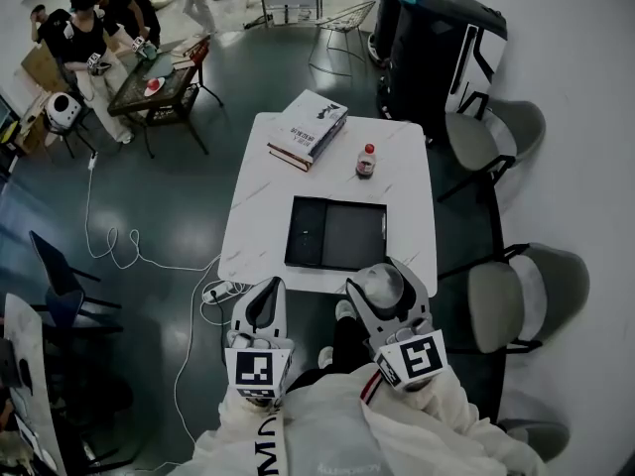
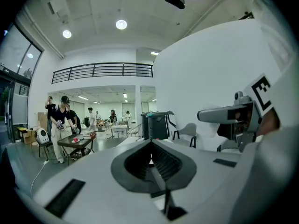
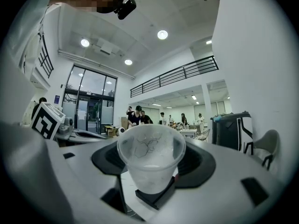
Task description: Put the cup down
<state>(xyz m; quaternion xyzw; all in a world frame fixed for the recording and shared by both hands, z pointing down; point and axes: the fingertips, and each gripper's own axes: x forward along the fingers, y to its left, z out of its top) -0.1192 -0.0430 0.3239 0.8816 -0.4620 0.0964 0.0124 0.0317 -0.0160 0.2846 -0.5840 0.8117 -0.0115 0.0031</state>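
A clear plastic cup (image 3: 150,160) sits upright between the jaws of my right gripper (image 3: 152,174), which is shut on its lower body. In the head view the cup (image 1: 382,288) and right gripper (image 1: 385,296) hover at the near edge of the white table (image 1: 258,196), just in front of a black tray (image 1: 335,233). My left gripper (image 1: 266,303) is held beside it to the left, off the table's edge. In the left gripper view its jaws (image 2: 152,164) are shut together with nothing between them.
On the table's far side lie stacked books (image 1: 309,129) and a small red-capped bottle (image 1: 367,161). Grey chairs (image 1: 516,300) stand on the right, a black bin (image 1: 437,48) behind the table. A white cable (image 1: 129,251) runs over the floor at left. People stand far off.
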